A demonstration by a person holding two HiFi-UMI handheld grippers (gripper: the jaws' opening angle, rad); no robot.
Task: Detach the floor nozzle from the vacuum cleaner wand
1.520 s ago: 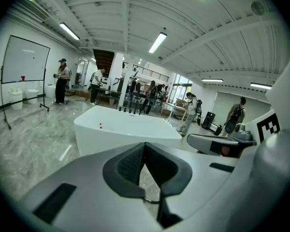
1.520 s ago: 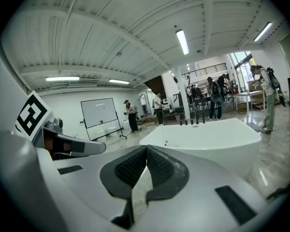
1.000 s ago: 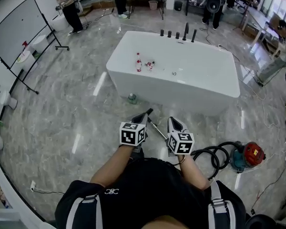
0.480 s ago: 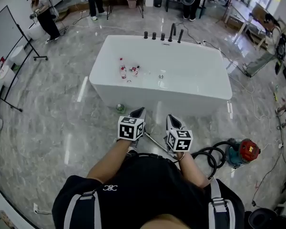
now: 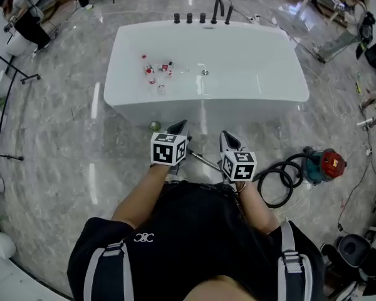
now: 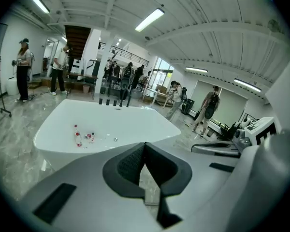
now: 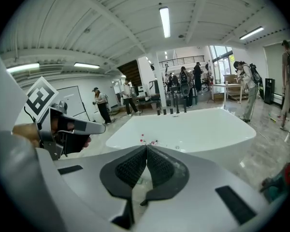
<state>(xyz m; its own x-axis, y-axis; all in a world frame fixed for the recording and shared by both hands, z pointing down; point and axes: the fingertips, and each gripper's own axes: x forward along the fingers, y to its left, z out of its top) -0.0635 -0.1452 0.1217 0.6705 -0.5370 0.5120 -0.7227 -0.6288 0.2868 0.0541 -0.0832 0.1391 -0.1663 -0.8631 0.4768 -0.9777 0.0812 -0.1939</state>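
In the head view my left gripper [image 5: 179,126] and right gripper [image 5: 228,137] are held side by side over the marble floor, pointing at the white bathtub [image 5: 263,99]. Both are shut with nothing between the pads, as the left gripper view [image 6: 145,148] and right gripper view [image 7: 146,152] show. A thin silver vacuum wand [image 5: 204,160] lies slanted on the floor between and below the two grippers. Its black hose [image 5: 277,182] coils to the red and teal vacuum cleaner [image 5: 322,164] at the right. The floor nozzle is not visible; my arms and body hide that end.
Several small bottles [image 5: 153,74] lie inside the tub, and black taps [image 5: 202,17] stand on its far rim. A small green object [image 5: 155,125] sits at the tub's foot. Cables and gear [image 5: 354,249] lie at the right. People stand far off [image 6: 23,69].
I have stepped closer to the bathtub, which now fills more of the head view. Both grippers moved forward with me and stayed shut and empty.
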